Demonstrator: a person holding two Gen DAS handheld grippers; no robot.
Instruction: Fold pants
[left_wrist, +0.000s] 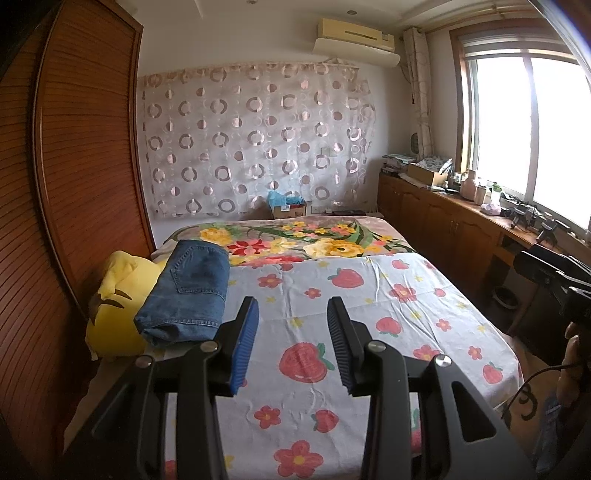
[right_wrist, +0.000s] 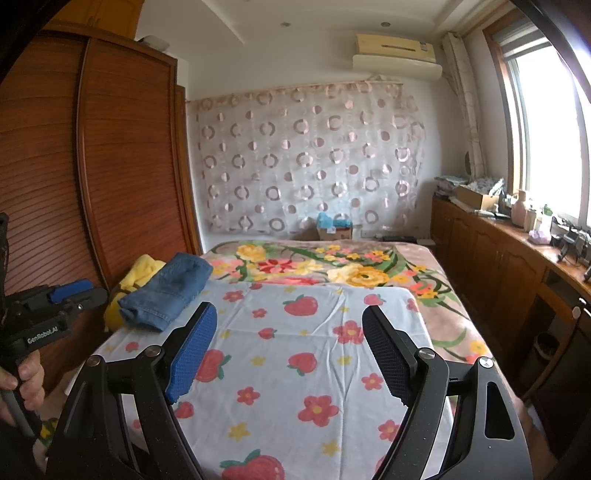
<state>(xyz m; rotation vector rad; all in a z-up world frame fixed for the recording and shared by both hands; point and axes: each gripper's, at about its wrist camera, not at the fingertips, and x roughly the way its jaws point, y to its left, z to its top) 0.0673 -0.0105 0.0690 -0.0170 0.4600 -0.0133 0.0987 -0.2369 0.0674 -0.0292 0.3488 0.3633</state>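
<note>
A pair of blue denim pants (left_wrist: 186, 291) lies folded into a compact stack at the left edge of the bed, resting partly on a yellow plush pillow (left_wrist: 110, 317). It also shows in the right wrist view (right_wrist: 166, 291). My left gripper (left_wrist: 293, 310) is open and empty, held above the strawberry sheet (left_wrist: 369, 295) just right of the pants. My right gripper (right_wrist: 290, 325) is open wide and empty, above the middle of the sheet (right_wrist: 295, 354). The left gripper also shows at the left edge of the right wrist view (right_wrist: 70, 291).
A floral blanket (left_wrist: 314, 240) covers the far half of the bed. A wooden wardrobe (left_wrist: 74, 166) stands along the left. A low wooden cabinet (left_wrist: 443, 218) with clutter runs under the window on the right. A cardboard box (left_wrist: 288, 208) sits beyond the bed.
</note>
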